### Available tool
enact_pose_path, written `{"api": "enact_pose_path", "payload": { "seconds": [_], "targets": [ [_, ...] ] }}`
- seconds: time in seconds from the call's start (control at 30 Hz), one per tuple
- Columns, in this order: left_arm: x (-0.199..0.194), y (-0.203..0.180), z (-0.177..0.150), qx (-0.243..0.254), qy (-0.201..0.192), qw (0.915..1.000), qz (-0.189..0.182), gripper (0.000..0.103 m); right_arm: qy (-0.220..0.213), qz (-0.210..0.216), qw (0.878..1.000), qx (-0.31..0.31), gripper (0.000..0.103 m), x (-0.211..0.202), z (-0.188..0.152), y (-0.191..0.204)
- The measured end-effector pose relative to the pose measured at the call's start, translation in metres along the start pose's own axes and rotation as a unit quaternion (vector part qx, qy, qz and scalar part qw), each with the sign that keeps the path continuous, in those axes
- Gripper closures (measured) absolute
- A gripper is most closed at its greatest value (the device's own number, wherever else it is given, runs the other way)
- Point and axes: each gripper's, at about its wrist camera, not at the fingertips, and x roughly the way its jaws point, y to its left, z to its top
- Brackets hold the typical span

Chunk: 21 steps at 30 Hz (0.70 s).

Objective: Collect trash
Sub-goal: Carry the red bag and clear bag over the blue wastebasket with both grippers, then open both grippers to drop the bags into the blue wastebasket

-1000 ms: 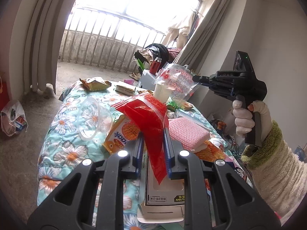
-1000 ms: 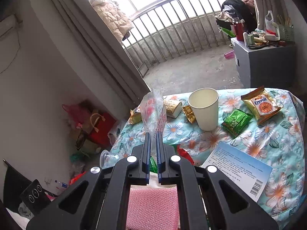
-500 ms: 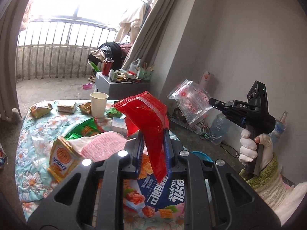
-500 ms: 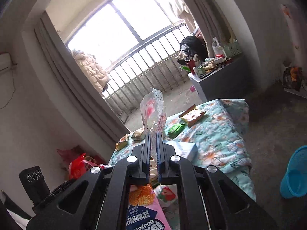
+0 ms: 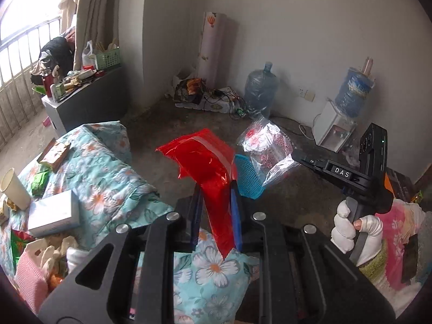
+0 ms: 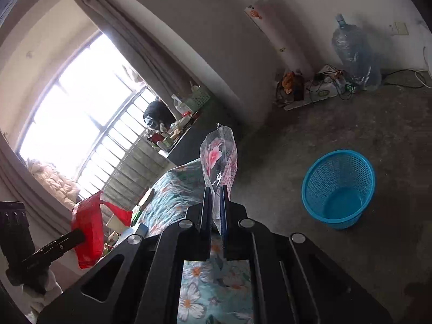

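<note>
My left gripper is shut on a red plastic wrapper and holds it in the air past the table's edge. The wrapper also shows in the right wrist view. My right gripper is shut on a clear bag with pink flower print, also seen in the left wrist view. A blue mesh basket stands on the floor to the right; in the left wrist view the basket is partly hidden behind the red wrapper.
The table with a floral cloth holds a paper cup, a white box and snack packets. A water jug, a dispenser and cables sit along the wall. A grey cabinet stands by the window.
Both grippers have swung right, away from the table and toward the floor, still holding their wrappers. The blue basket has come into view below them.
</note>
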Motion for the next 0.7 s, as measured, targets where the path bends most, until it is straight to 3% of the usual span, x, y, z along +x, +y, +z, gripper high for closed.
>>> {"api": "enact_pose_path", "payload": {
  "seconds": [0.2,0.37,0.5,0.63,0.7],
  "targets": [
    [0.140,-0.047,0.034,0.043,0.084,0.9952,-0.026,0.086,-0.017,-0.068,0.996,0.051,0.097,0.007,0.014,-0.077],
    [0.248,-0.072,0.037,0.074,0.139,0.9872,-0.024,0.086,0.014,-0.111,0.989,0.098,0.097,0.044,0.020,-0.141],
    [0.314,-0.081,0.038,0.068,0.174,0.9818,-0.033,0.086,0.042,-0.139,0.981,0.127,0.097,0.079,0.018,-0.180],
    [0.370,-0.081,0.038,0.066,0.196,0.9784,0.004,0.083,0.059,-0.163,0.974,0.143,0.095,0.115,0.023,-0.209],
    [0.391,-0.080,0.041,0.059,0.190,0.9798,0.023,0.069,0.067,-0.167,0.971,0.155,0.093,0.134,0.025,-0.223]
  ]
}}
